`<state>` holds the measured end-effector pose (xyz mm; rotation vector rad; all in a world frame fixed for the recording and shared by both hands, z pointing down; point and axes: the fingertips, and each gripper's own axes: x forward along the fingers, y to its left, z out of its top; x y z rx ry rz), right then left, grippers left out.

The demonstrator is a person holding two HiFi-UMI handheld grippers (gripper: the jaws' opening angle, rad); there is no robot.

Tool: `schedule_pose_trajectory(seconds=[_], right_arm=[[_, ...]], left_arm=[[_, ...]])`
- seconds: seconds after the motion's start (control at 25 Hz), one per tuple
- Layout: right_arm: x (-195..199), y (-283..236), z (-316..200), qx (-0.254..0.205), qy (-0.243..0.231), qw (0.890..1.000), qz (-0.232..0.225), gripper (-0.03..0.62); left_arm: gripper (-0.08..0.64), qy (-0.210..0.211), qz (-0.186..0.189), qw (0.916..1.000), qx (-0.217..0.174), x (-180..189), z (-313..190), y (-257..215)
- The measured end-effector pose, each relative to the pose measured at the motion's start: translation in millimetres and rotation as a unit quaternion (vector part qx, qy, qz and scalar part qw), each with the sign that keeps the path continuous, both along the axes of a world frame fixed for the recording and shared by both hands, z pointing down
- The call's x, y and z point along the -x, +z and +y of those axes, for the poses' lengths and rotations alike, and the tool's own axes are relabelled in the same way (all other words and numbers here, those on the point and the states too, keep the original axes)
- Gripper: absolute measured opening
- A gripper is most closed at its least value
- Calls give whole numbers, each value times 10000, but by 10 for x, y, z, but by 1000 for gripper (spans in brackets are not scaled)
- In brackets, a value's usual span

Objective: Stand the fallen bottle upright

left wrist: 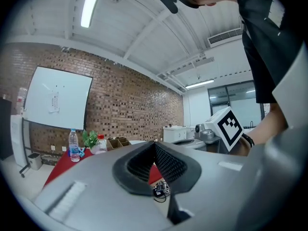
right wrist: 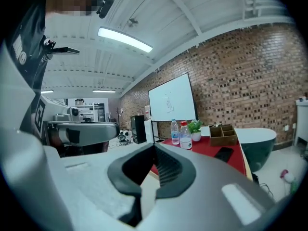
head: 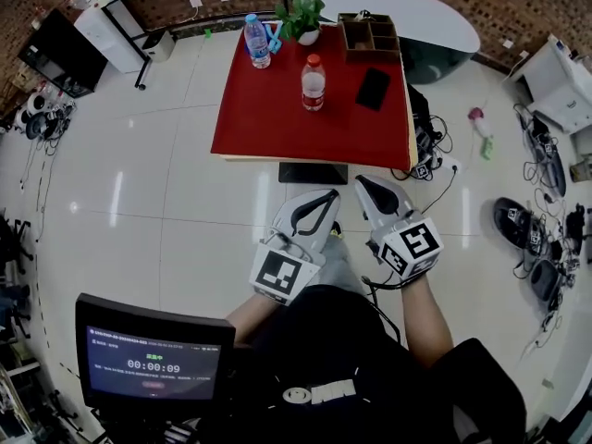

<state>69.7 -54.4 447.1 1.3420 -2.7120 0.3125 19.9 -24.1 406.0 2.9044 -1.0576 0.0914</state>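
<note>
On the red table (head: 264, 114) two clear water bottles stand upright, and none lies on its side. The red-capped bottle (head: 313, 83) (right wrist: 185, 136) is near the table's middle. The blue-labelled bottle (head: 258, 42) (left wrist: 73, 146) (right wrist: 175, 132) is at the far left edge. My left gripper (head: 331, 195) (left wrist: 154, 146) and right gripper (head: 363, 183) (right wrist: 154, 146) hover side by side over the floor, just short of the table's near edge. Both are shut with nothing between their jaws and point toward the table.
A potted plant (head: 303, 18), a wooden organizer (head: 369, 35) and a black phone (head: 373, 88) share the table. A dark box (head: 313, 172) sits under its near edge. Cables and shoes (head: 532, 234) litter the floor at right. A monitor (head: 153, 359) is at lower left.
</note>
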Motion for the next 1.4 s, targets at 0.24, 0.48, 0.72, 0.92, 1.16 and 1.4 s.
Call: schedule_pose_trajectory(seconds=[0.24, 0.48, 0.72, 0.92, 1.16, 1.4], right_arm=[[546, -213, 891, -190, 10, 9997, 162, 3], [791, -453, 1362, -386, -138, 9985, 357, 3], [788, -450, 1549, -272, -322, 9987, 273, 3], [741, -401, 1659, -198, -428, 9988, 154, 3], [454, -390, 1754, -177, -351, 9992, -56, 3], [242, -362, 1743, -130, -336, 9993, -118, 3]], left_arm=[[0, -60, 164, 9998, -125, 582, 757, -79], [0, -172, 257, 9995, -67, 771, 1113, -154], [0, -318, 234, 9991, -121, 731, 1184, -174], [0, -340, 179, 9991, -191, 596, 1233, -212], [0, -229, 39, 9995, -201, 267, 1311, -214], [0, -224, 2, 9997, -134, 85, 1320, -186]])
